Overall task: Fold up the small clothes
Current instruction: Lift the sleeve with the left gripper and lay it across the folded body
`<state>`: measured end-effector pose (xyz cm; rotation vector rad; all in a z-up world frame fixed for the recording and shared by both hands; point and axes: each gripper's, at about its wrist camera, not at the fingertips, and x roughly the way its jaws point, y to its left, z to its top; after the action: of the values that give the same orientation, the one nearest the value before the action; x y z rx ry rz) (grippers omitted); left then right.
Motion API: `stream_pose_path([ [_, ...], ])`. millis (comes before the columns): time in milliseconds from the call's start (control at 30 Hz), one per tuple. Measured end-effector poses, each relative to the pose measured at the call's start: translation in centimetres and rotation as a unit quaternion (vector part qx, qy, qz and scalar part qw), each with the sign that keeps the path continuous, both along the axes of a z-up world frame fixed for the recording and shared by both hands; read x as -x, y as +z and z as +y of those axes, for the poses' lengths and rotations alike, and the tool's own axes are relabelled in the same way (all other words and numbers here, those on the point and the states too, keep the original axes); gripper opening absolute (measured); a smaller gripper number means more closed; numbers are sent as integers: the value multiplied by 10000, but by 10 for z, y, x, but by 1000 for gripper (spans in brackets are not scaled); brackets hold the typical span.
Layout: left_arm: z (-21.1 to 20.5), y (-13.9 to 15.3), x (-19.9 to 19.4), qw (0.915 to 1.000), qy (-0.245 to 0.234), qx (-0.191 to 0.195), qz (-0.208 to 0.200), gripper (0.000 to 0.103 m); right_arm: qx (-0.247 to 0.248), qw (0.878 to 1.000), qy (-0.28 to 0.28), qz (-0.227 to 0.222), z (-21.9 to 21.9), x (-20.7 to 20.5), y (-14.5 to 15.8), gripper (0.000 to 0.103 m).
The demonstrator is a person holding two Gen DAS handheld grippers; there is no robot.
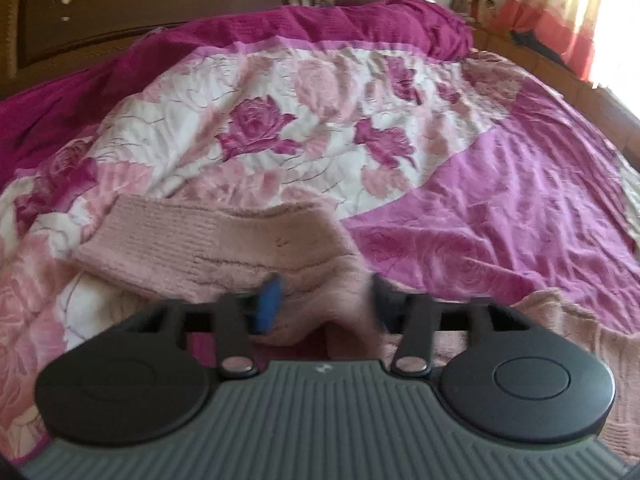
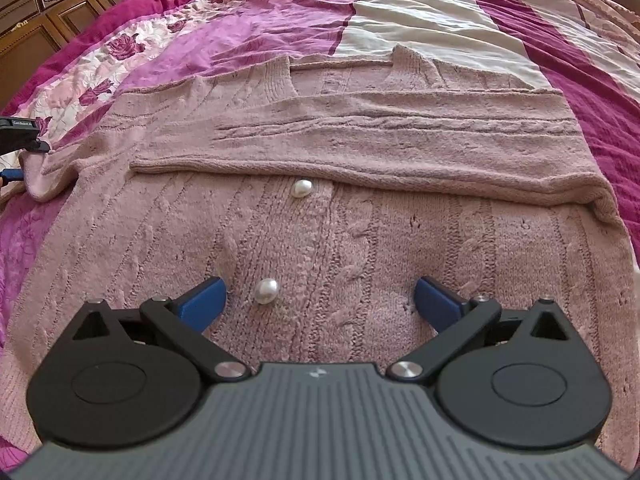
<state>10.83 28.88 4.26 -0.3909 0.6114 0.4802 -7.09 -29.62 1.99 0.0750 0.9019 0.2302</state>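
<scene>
In the left wrist view, the left gripper (image 1: 320, 300) has pink knit bunched between its 2 fingers: a blue pad (image 1: 267, 304) on one side, a dark finger on the other, both pressed into the fabric, so it is clamped on the cardigan (image 1: 208, 248). A sleeve with a ribbed cuff (image 1: 120, 236) stretches away to the left over the floral bedspread (image 1: 360, 120). A wooden headboard (image 1: 120, 8) stands beyond. In the right wrist view, the right gripper (image 2: 320, 304) hangs over the cardigan's front with its blue fingers (image 2: 204, 300) spread wide, holding nothing. The cardigan lies flat on the bedspread, 1 sleeve folded across the chest. 2 pearl buttons (image 2: 267, 291) show on the placket, the nearer one between the fingers. The left gripper's tip is at the far left edge, at the knit.
</scene>
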Motion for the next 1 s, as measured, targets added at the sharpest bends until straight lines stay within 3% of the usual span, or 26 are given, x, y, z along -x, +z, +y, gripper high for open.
stream_pose_path([
  [167,-4,12,9,9994,-153,-178,-257,15,-1,10000,2,-6,0,0,0,103],
  [400,-17,48,27,9950,-383,49,-920,14,-19,10000,-2,-15,0,0,-1,103],
  [733,-89,103,34,9730,-1392,45,-1838,14,-98,9999,-7,-46,-3,2,0,103],
  [1000,-168,96,15,9566,-2332,127,-1742,14,-237,9997,-28,-68,-7,3,0,103],
])
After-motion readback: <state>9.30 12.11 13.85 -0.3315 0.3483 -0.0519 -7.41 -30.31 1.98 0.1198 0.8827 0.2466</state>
